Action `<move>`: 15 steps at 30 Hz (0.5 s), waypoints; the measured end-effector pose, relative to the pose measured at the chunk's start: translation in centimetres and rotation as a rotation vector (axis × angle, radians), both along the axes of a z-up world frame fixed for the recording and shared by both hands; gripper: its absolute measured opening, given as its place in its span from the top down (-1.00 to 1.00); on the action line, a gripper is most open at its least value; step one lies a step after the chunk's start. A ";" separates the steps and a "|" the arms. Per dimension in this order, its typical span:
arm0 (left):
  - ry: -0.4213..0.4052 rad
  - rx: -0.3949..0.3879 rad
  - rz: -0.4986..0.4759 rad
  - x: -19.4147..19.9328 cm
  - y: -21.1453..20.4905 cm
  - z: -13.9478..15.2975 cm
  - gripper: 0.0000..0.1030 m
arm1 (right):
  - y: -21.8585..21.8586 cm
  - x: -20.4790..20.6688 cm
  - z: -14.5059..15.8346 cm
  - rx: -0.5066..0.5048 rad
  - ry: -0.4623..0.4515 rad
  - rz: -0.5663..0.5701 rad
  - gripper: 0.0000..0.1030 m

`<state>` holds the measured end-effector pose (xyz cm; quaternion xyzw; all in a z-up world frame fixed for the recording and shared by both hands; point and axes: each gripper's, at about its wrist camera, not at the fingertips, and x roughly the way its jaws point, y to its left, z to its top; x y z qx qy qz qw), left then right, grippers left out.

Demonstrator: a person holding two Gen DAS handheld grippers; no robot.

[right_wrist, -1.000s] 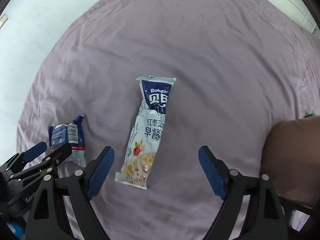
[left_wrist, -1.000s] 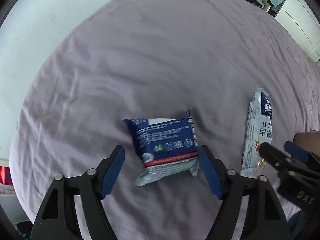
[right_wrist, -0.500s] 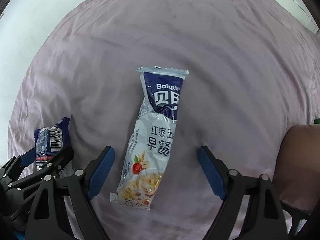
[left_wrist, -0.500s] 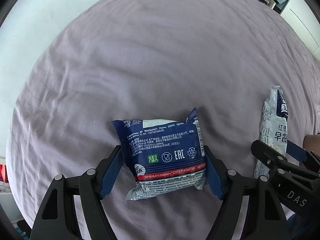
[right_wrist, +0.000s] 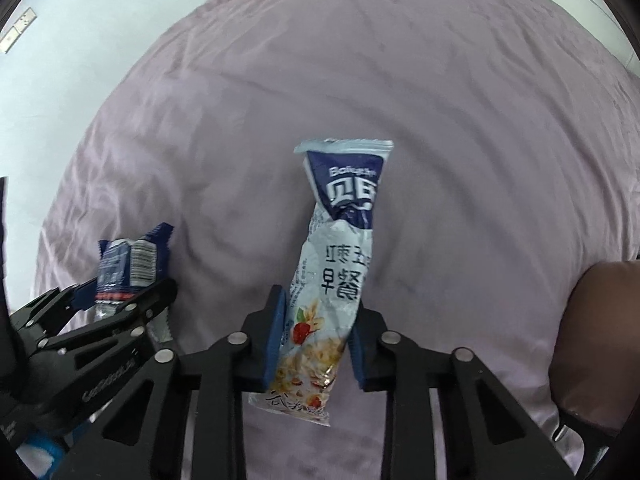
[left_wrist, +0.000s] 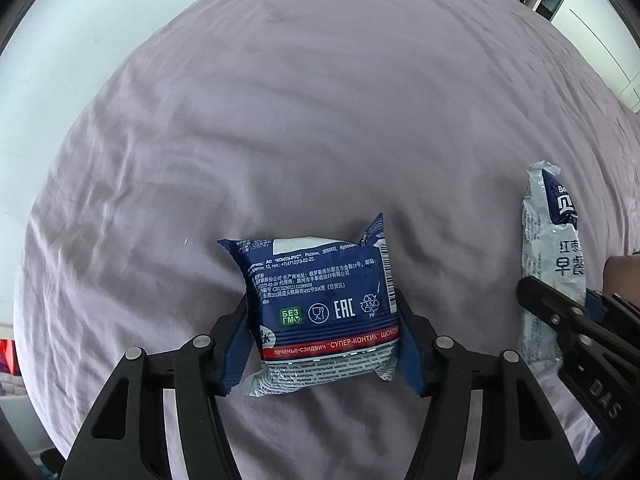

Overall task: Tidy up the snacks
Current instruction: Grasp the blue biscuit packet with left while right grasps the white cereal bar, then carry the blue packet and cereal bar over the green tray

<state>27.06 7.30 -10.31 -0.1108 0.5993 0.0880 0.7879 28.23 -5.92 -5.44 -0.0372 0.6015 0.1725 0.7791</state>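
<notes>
A square dark blue biscuit packet (left_wrist: 320, 304) with white print and a red band lies on the mauve bed sheet (left_wrist: 320, 112). My left gripper (left_wrist: 324, 344) is shut on its two sides. A long white and blue cereal bar packet (right_wrist: 340, 264) lies lengthwise on the sheet, and my right gripper (right_wrist: 318, 344) is shut on its near half. The cereal bar also shows at the right edge of the left wrist view (left_wrist: 552, 248). The blue packet shows at the left of the right wrist view (right_wrist: 128, 264), between the left gripper's fingers.
The bed sheet (right_wrist: 400, 80) spreads wide beyond both packets. A pale wall (left_wrist: 80, 60) runs along the left. White cupboards (left_wrist: 592, 20) stand at the far right. A brown cushion-like shape (right_wrist: 600, 340) sits at the right, close to my right gripper.
Both grippers have moved forward over their packets and closed: the left on the blue biscuit packet, the right on the cereal bar. Both were open a second ago.
</notes>
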 end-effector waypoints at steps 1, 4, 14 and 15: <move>-0.001 0.002 -0.003 0.0 -0.2 0.3 -0.08 | -0.2 -0.4 0.5 0.005 -0.007 0.004 1.00; -0.014 0.008 -0.021 -0.4 -0.4 1.2 -0.06 | -1.3 -1.9 2.1 0.030 -0.028 0.006 1.00; -0.122 0.095 -0.164 -4.2 -4.5 9.6 -0.04 | -7.5 -9.1 11.0 0.142 -0.117 0.020 1.00; -0.134 0.102 -0.194 -4.9 -5.3 10.8 -0.04 | -8.3 -10.0 11.9 0.152 -0.122 0.023 1.00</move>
